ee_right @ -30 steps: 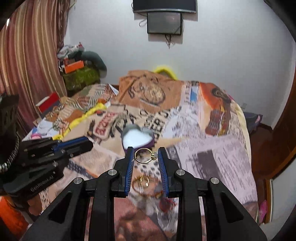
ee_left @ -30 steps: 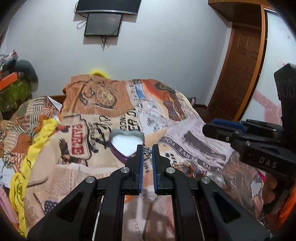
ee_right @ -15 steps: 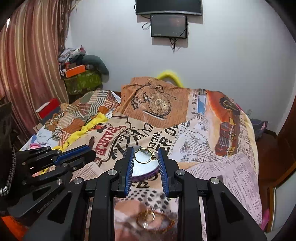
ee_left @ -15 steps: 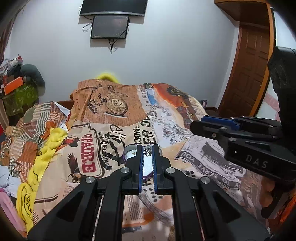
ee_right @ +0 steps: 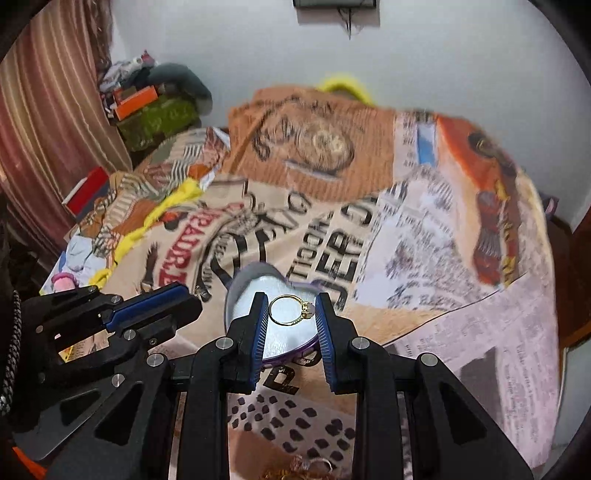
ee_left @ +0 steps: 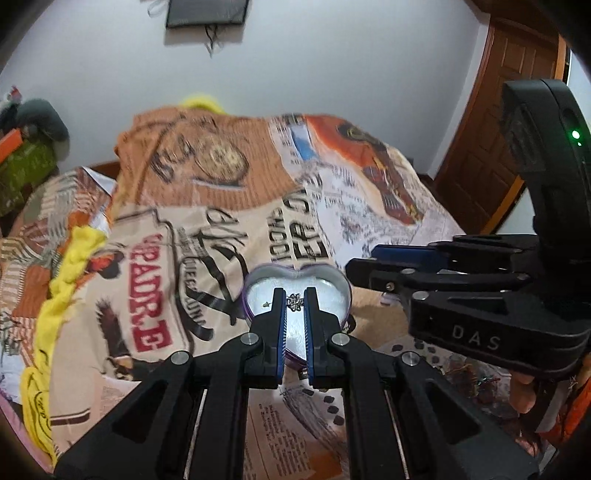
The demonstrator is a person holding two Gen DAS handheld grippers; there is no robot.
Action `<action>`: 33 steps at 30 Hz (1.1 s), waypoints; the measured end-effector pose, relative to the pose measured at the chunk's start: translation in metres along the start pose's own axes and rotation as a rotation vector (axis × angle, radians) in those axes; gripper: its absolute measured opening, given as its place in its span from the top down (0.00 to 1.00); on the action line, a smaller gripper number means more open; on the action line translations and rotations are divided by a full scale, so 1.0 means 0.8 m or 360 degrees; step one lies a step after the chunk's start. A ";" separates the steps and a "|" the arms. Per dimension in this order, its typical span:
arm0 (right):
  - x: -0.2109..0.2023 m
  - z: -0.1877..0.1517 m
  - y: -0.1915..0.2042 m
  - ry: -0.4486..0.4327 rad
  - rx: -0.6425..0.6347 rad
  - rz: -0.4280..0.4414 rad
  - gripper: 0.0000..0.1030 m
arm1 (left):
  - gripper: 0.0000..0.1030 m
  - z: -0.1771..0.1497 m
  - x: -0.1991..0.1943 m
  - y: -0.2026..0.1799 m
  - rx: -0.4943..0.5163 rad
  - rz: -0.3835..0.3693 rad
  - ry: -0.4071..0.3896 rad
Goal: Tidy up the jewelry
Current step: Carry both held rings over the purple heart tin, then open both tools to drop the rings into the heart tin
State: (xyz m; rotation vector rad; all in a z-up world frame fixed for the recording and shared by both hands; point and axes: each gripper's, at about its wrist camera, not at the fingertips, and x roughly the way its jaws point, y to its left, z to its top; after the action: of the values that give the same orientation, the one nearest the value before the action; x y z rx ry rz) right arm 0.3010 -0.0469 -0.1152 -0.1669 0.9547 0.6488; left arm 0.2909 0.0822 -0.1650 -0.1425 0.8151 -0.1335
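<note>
Bedspread (ee_left: 207,229) print motion-blurred in both views, text unreadable. Heart tin (ee_left: 258,291) near tip hidden behind left tool (ee_left: 294,302). Silver charm (ee_left: 294,302) too small to identify. Jewelry pile (ee_right: 303,467) cut off by right view's bottom edge. Wall screen (ee_right: 334,3) cropped at top.

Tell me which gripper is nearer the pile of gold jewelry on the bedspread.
Right. The right gripper, holding a gold ring, has the gold jewelry pile directly below it; the left gripper sits off to its left.

Both grippers reach forward side by side: left gripper (ee_left: 294,303) pinched narrow, right gripper (ee_right: 291,311) fingers wider, each clamping something.
</note>
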 end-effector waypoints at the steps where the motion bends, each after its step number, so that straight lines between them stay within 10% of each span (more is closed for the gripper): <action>1: 0.008 0.000 -0.003 0.0037 0.0016 0.0019 0.77 | 0.93 0.000 0.007 0.002 -0.0002 -0.0008 0.0025; 21: 0.048 0.004 -0.019 0.0271 0.0106 0.0125 0.73 | 0.92 -0.005 0.036 0.014 -0.0051 -0.0112 0.0171; 33: -0.021 -0.001 -0.010 0.0092 0.0071 0.0015 0.72 | 0.71 0.001 -0.033 0.007 -0.0028 -0.0020 0.0048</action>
State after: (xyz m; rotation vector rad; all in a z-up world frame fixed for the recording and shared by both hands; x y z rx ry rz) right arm 0.2983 -0.0615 -0.1033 -0.1422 1.0254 0.6335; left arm 0.2740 0.0922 -0.1470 -0.1626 0.8460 -0.1408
